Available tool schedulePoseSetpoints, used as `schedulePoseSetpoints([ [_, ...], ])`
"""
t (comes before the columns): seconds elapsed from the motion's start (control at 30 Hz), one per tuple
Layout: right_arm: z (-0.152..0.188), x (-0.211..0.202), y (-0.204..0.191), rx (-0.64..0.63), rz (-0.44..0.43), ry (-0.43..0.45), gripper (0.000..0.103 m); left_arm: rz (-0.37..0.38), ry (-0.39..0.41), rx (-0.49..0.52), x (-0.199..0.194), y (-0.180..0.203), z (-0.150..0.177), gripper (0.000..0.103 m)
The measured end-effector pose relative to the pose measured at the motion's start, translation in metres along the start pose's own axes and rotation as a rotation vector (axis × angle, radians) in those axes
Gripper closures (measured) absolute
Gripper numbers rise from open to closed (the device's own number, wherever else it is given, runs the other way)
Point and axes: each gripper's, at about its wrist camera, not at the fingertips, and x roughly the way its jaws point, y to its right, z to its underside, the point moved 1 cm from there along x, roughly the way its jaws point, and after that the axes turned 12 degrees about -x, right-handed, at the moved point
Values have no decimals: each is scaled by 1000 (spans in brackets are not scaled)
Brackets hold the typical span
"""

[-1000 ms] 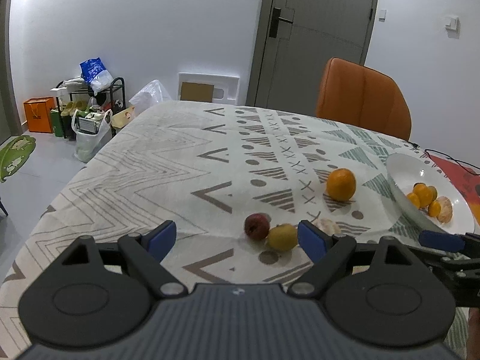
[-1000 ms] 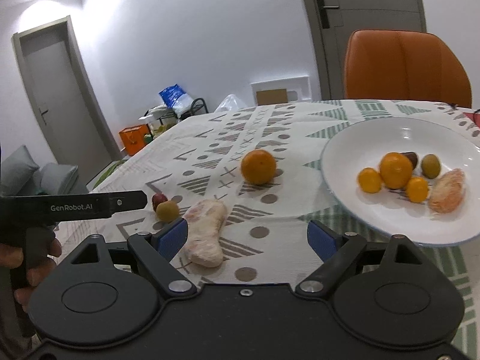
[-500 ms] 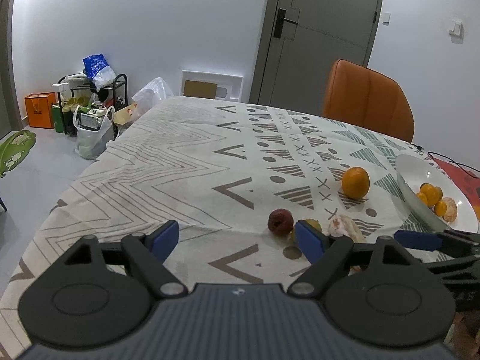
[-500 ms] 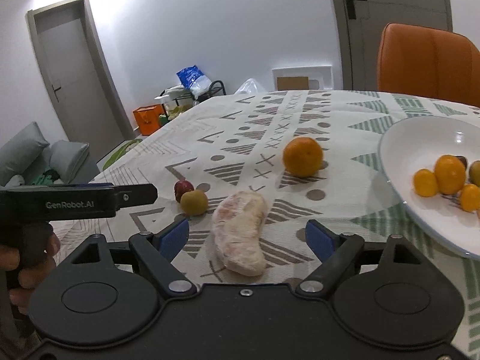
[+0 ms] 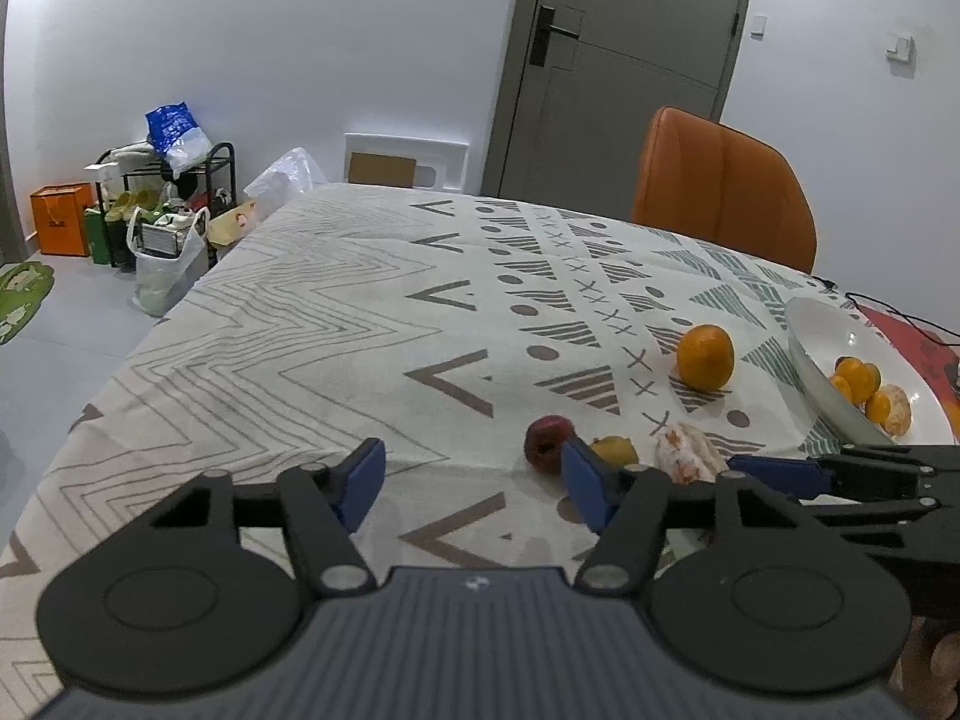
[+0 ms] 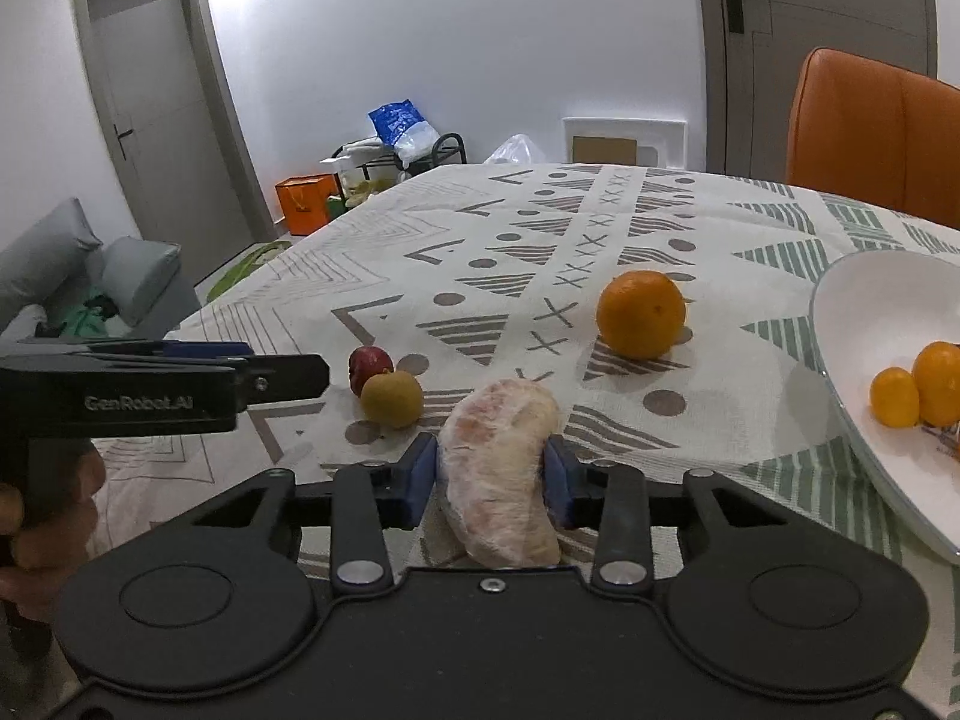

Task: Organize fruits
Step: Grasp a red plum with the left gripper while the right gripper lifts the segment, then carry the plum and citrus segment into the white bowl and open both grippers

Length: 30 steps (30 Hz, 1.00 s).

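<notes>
The right gripper (image 6: 489, 477) has its blue pads (image 6: 417, 474) on either flank of a peeled pomelo segment (image 6: 501, 468), and its jaws are closing on it; both pads look pressed against the pale, pinkish membrane, with the segment lying lengthwise between them on the tabletop (image 6: 540, 228). Just beyond the segment's far-left end sit a small yellow-brown fruit (image 6: 392, 399) and, touching it from behind, a small dark red fruit (image 6: 369, 366). Farther off and to the right, an orange (image 6: 641, 314) stands alone on the patterned cloth, apart from the rest. At the right edge a white bowl (image 6: 852, 324) holds several small orange fruits (image 6: 894, 396). The left gripper (image 5: 474, 480) is about halfway open and its jaws are closing with nothing between them, only bare cloth under the gap. Its right pad sits just in front of the red fruit (image 5: 547, 443) and the yellow-brown fruit (image 5: 613, 450) in the left wrist view, though whether it touches either cannot be told. In the right wrist view that gripper shows as a black bar (image 6: 162, 387) reaching in from the left, with the person's hand (image 6: 36, 516) wrapped round its grip. An orange chair (image 5: 723, 189) stands at the tabletop's far side, before a grey door (image 5: 624, 54).
</notes>
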Motion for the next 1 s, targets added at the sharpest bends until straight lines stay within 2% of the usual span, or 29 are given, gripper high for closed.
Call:
schedulePoseSetpoints([
  [0.3,-1,-15,5,13,5,27,67,18,-16,20,13,11,0,55],
  [0.63,-7,-37,15,27,28,83,67,37,-27,28,24,20,-2,64],
  [0.83,-3,-50,24,50,60,95,67,38,-39,36,32,28,0,81],
  [1.0,0,-58,35,71,90,105,67,42,-26,42,29,33,-4,82],
])
